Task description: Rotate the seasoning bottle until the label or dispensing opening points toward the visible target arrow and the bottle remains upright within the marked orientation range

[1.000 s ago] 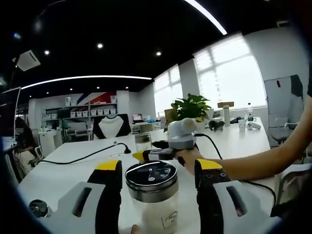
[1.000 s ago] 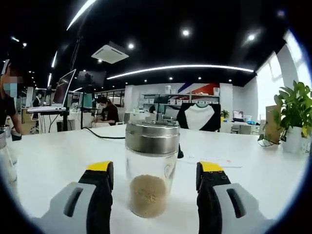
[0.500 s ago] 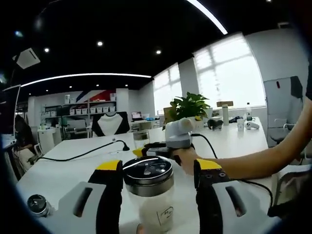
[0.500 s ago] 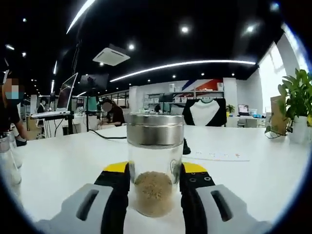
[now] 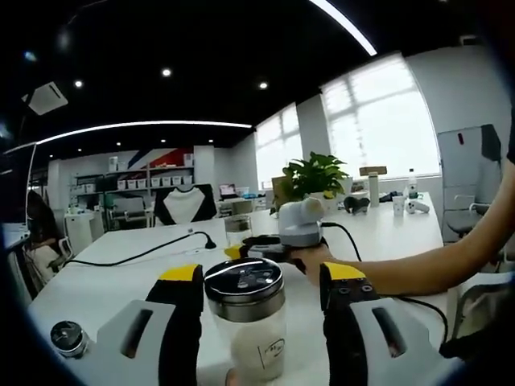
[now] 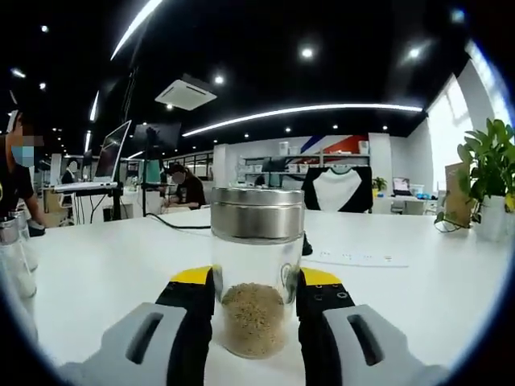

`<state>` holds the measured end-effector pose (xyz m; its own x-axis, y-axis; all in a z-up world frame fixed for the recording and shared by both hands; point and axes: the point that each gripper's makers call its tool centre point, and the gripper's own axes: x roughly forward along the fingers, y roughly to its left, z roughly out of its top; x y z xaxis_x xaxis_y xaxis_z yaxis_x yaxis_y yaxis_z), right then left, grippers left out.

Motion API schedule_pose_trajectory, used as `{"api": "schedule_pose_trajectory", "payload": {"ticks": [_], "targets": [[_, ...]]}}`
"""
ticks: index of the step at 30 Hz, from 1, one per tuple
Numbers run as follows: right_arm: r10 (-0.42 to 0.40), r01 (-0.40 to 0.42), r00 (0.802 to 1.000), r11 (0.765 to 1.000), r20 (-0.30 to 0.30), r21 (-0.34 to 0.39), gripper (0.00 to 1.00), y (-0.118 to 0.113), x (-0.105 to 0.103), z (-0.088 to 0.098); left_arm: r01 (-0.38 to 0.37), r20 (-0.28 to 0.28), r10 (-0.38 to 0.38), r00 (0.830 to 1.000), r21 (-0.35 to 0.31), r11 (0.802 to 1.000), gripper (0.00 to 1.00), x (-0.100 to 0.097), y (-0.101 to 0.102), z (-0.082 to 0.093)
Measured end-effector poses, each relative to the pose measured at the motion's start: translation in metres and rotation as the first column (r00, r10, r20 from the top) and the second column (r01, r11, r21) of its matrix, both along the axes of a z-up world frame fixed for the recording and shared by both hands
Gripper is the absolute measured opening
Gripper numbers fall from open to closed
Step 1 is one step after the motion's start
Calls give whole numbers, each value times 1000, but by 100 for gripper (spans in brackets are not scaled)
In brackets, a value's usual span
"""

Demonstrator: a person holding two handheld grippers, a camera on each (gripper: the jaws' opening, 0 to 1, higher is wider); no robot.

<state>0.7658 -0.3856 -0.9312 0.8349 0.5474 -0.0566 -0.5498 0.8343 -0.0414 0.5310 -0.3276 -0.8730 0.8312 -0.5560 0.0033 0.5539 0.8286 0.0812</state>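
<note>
A glass seasoning bottle (image 6: pixel 257 301) with a steel cap and brown grains stands upright on the white table (image 6: pixel 418 293); my right gripper (image 6: pixel 257 277) is shut on its sides. In the left gripper view a second glass bottle (image 5: pixel 246 322), with a perforated steel lid, pale contents and a small label, stands between the jaws of my left gripper (image 5: pixel 262 273). Those jaws are open, with a gap on the right side. Farther back, a person's hand holds the right gripper (image 5: pixel 265 248) against a small glass bottle (image 5: pixel 235 229).
A black cable (image 5: pixel 137 257) crosses the table (image 5: pixel 105 281). Another capped bottle (image 5: pixel 68 338) stands at the lower left, and clear bottles (image 6: pixel 16 257) stand at the left edge. A potted plant (image 5: pixel 314 173) and small items sit at the back. The person's forearm (image 5: pixel 418 269) reaches in from the right.
The right gripper's jaws closed onto the brown-grain bottle between one second and half a second ago and have held it since. The left gripper view shifted slightly; its jaws stay open.
</note>
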Motion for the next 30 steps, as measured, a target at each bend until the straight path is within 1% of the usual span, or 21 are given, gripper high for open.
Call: {"api": "schedule_pose_trajectory", "payload": {"ticks": [1,3,8,13,17,18,20,22,26,30], "targets": [[0,0,1000,1000,1,-3,38,-1,-2,0,2,-6,-2,1000,3,1000,62,0,0,0],[1,-1,1000,1000,2,-10,38,-3,-4,0,-5,-2,5,1000,-4,1000,62,0,2,2],[-9,9,1000,1000,12,-29,38,-7,-16,-1,-11,10,11,1000,-16,1000,62,-3,5,7],[-6,6,1000,1000,-10,3,38,-11,-34,-4,-5,17,6,1000,-22,1000,62,-9,4,10],[-4,4,1000,1000,6,-17,37,-13,-48,-3,-5,24,6,1000,-28,1000,62,-14,5,13],[-2,3,1000,1000,7,-14,37,-14,-51,-3,-6,25,6,1000,-29,1000,62,-15,5,13],[-11,11,1000,999,4,30,37,-18,-58,-3,-6,27,7,1000,-32,999,62,-16,5,14],[-14,14,1000,999,-6,51,37,-23,-64,-3,-7,30,8,1000,-35,999,62,-18,5,15],[8,-7,1000,998,-12,57,37,-27,-78,-3,-5,29,6,1000,-32,999,62,-21,4,15],[2,-2,1000,999,-7,46,37,-31,-91,-2,2,29,-1,1000,-33,999,62,-24,1,15]]}}
